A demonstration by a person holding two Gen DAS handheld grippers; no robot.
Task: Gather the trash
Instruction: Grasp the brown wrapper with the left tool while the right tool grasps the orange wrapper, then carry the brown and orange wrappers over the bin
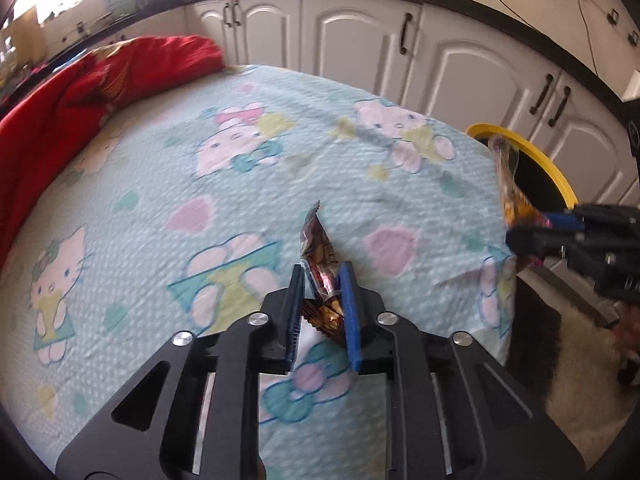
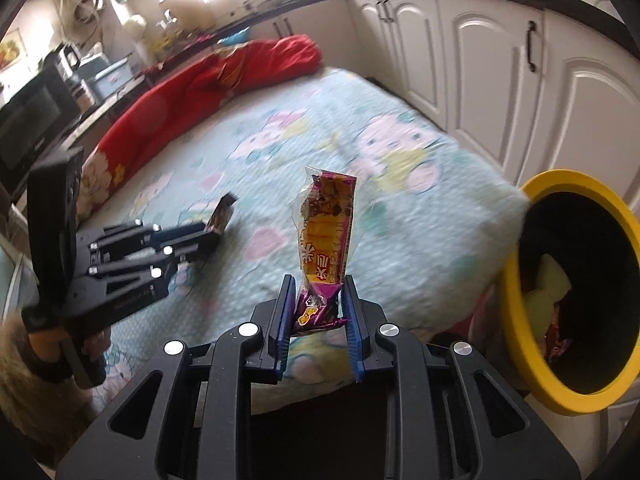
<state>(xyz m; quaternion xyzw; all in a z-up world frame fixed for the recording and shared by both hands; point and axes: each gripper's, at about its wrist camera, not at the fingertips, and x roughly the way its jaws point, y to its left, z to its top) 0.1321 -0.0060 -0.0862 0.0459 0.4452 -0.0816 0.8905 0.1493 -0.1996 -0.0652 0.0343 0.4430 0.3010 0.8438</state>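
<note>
the left gripper [image 1: 322, 276] is pinching a crumpled snack wrapper [image 1: 320, 256] above the cartoon bedsheet [image 1: 240, 184]. the right gripper [image 2: 316, 292] is clamping an orange-and-purple wrapper [image 2: 326, 240] upright, with the yellow bin [image 2: 516, 320] sitting at its three o'clock, trash already lying inside.

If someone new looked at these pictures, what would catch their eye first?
Each gripper holds a snack wrapper upright: the right gripper a yellow-purple wrapper, the left gripper a crumpled wrapper. A yellow-rimmed bin with trash inside stands at the bed's right edge.
</note>
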